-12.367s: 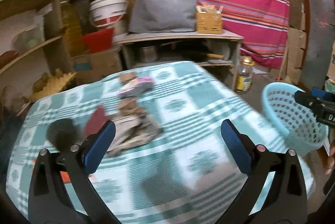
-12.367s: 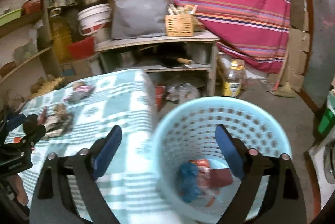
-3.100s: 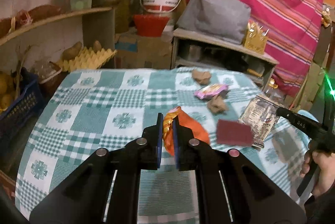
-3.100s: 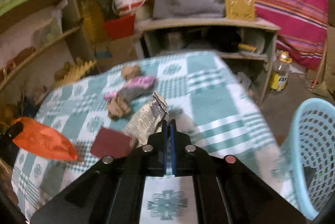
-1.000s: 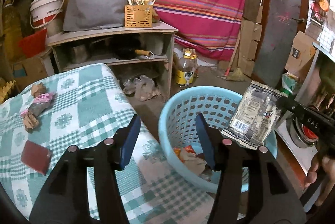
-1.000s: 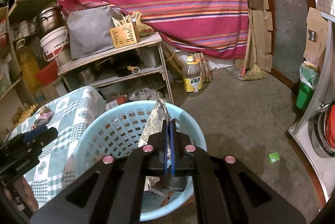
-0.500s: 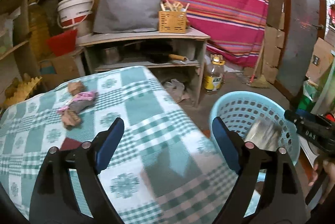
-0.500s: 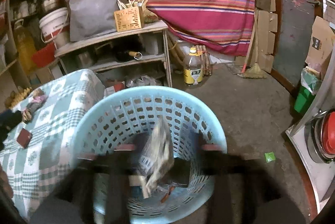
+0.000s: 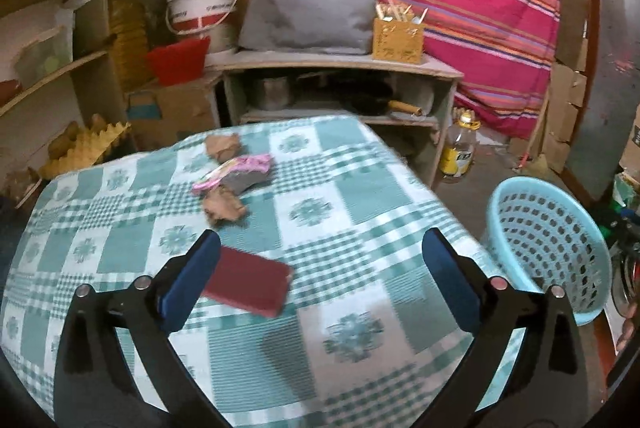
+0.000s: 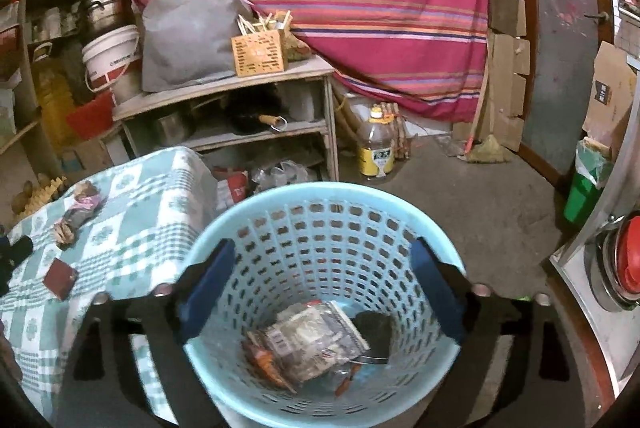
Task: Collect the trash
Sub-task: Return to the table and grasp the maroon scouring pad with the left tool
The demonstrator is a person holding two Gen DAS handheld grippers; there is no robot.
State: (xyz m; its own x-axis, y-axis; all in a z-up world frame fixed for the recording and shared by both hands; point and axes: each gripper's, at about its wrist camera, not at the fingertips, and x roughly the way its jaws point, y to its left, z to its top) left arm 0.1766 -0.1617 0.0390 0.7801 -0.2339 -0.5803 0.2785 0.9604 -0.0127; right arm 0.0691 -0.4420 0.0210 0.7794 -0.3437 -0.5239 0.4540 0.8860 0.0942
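Since a second ago the silver snack packet has left the right gripper and now lies flat at the bottom of the blue basket, on top of orange scraps and beside a dark round piece. That gripper's jaws have just been opening and stand wide over the basket mouth with nothing between them, one blue pad at the near left of the rim and the other at the right. Meanwhile the left gripper has swung away from the basket to face the table with the green checked cloth; its jaws have also just been opening, they are spread wide and hold nothing. Its left pad overlaps the near edge of a dark red card lying flat on the cloth; whether it touches it cannot be told. Farther up the cloth lie a crumpled brown paper, a pink wrapper over something grey, and another brown wad near the far edge. From this view the basket stands on the floor just off the table's right corner
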